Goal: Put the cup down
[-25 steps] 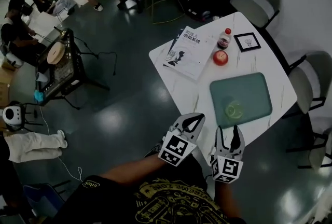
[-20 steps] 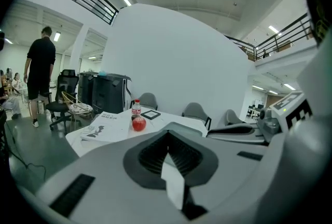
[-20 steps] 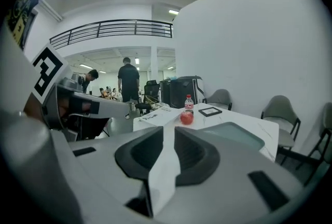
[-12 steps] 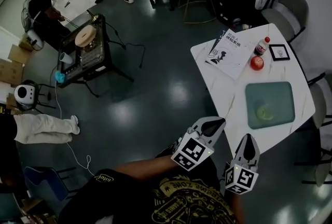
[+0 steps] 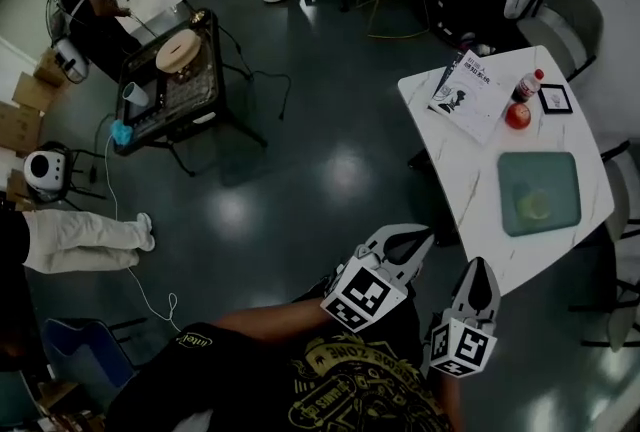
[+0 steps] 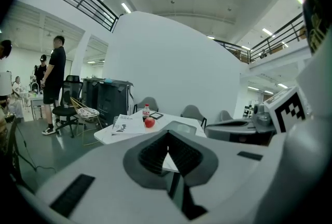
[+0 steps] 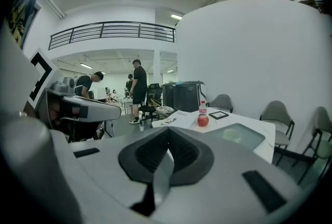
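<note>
A pale translucent cup (image 5: 533, 205) stands on the green mat (image 5: 555, 175) of the white table (image 5: 470, 180) at the right of the head view, and no gripper holds it. Both grippers hang over the dark floor, short of the table's near corner. My left gripper (image 5: 424, 238) is shut and empty, with its tips meeting (image 6: 167, 137). My right gripper (image 5: 479, 265) is shut too, with nothing between its pads (image 7: 168, 136). The right gripper view shows the cup (image 7: 232, 134) on the mat (image 7: 251, 140) beyond the jaws.
A book (image 5: 470, 95), a bottle (image 5: 528, 83), a red apple (image 5: 517, 116) and a small framed picture (image 5: 555, 98) lie on the table's far end. Grey chairs (image 5: 560, 20) ring the table. A black cart (image 5: 175, 85) and seated people stand at upper left.
The right gripper's jaws have gone from open to shut. Both grippers have drawn back from the table, which now lies farther off at the right of the head view.
</note>
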A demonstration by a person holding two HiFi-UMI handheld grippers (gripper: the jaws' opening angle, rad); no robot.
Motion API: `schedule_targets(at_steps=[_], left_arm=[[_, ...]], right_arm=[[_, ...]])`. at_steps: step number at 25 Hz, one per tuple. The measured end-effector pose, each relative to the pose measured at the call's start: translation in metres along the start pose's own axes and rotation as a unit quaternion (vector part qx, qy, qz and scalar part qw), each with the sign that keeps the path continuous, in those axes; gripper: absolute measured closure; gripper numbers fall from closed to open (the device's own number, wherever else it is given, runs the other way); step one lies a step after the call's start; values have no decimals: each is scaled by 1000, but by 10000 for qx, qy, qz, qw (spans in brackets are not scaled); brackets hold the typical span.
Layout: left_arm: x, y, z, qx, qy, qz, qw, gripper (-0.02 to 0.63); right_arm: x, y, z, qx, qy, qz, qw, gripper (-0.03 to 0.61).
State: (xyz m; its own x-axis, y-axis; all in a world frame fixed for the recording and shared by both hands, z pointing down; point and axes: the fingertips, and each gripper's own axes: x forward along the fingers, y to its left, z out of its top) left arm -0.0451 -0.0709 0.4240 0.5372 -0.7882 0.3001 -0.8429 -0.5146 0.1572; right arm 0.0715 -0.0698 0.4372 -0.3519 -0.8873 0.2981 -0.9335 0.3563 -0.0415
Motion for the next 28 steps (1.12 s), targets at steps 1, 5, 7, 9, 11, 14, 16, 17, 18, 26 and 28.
schedule_targets(at_steps=[1,5,7,9,11,14,16,17,18,26,28], left_arm=[[-6,2,-3,-31,-9,-12,10000,603],[-24,8,-7,-156,-86,-95,9998,603],[-32,8,-6,-191,-122,-121,9997,603],[-40,4,-5,-205,-139,-153,9996,603],[-44,-4,-5,-218,-146,-185,9995,603],[-49,-18,-4,-264,-178,-195,9993,603],[-52,-30,-1,-263,-238,-167,9992,603],[-53,-35,1,-255,-271,-133,9992,603],[-54,-41,1,-250,-295,-85,9992,603],[-62,-88,-20,-315,-147,332,9988,603],[-61,-97,-25,-294,-124,384,9988,603]], right_arm=[[-3,6,-2,0,8,-15,10000,571],[-16,23,-3,-82,52,-78,9999,571],[-24,28,-1,-135,72,-92,9998,571],[-36,30,1,-138,87,-128,9998,571],[-49,28,2,-126,100,-165,9997,571],[-65,24,1,-107,100,-148,9998,571],[-75,22,0,-94,105,-75,9999,571],[-79,21,0,-108,110,-13,9999,571],[-83,21,0,-126,122,58,9998,571],[-118,-14,-11,-183,331,296,9988,571],[-126,-20,-19,-147,351,374,9986,571]])
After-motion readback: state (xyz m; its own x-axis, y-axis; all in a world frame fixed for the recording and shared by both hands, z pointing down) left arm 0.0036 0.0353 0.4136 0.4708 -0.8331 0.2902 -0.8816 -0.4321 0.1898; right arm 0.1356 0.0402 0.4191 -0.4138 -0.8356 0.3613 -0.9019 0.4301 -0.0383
